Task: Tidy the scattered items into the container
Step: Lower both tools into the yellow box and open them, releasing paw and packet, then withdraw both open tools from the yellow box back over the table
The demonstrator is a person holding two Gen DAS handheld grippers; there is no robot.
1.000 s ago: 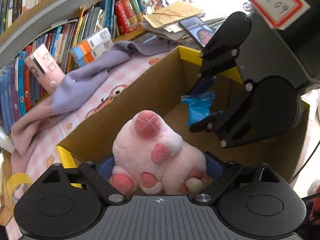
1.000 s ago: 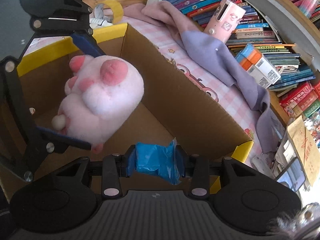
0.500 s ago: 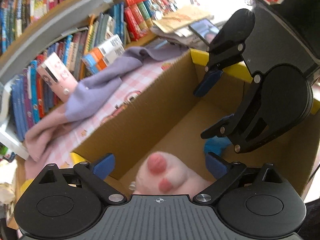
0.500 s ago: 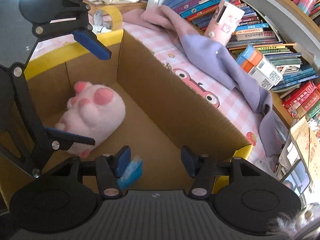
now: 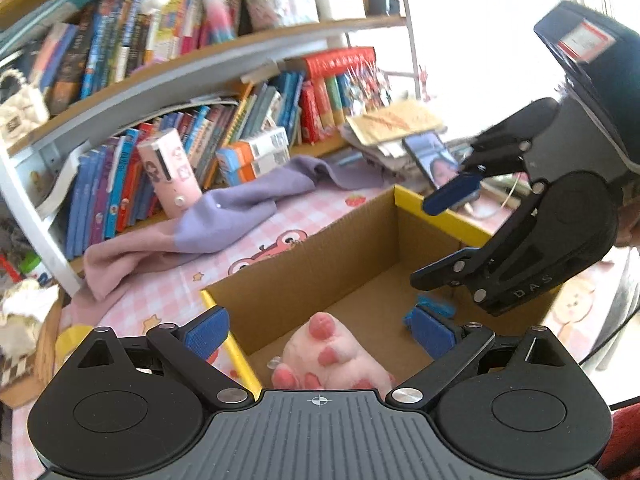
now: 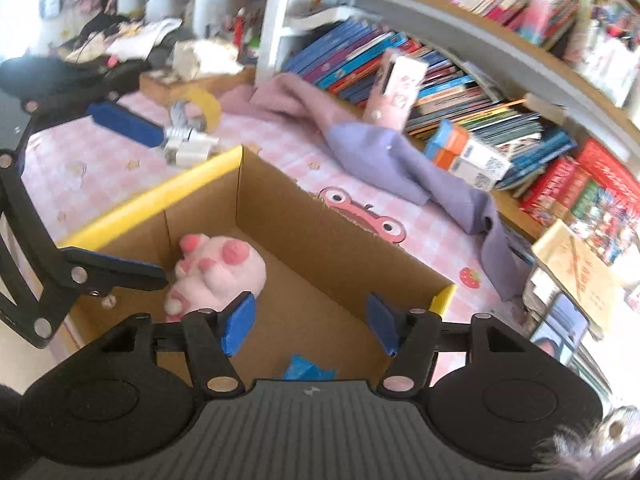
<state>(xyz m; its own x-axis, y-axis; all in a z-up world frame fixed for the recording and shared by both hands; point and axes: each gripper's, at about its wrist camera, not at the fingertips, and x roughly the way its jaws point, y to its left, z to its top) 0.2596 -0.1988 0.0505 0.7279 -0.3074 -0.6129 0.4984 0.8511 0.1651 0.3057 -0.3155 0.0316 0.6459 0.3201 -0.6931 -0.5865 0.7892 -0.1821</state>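
An open cardboard box (image 5: 320, 272) (image 6: 320, 240) with yellow rims stands on the pink checked tablecloth. A pink plush toy (image 5: 332, 356) (image 6: 224, 272) lies on the box floor at one end. A small blue packet (image 5: 436, 306) (image 6: 308, 368) lies on the floor at the other end. My left gripper (image 5: 320, 330) (image 6: 160, 204) hangs above the plush, wide open with nothing in it. My right gripper (image 6: 310, 324) (image 5: 422, 244) hovers over the packet; its jaws are opening and nothing is between them.
A purple-and-pink cloth (image 5: 224, 220) (image 6: 380, 148) lies beyond the box, against a full bookshelf. An upright pink carton (image 5: 170, 176), orange-and-white boxes (image 5: 256, 156) and a phone (image 5: 436, 164) stand nearby. A yellow tape roll (image 6: 204, 108) and white clips (image 6: 188, 148) lie past the box's end.
The left gripper let the plush fall into the box, and the right gripper opened and dropped the blue packet. Both grippers then rose above the box.
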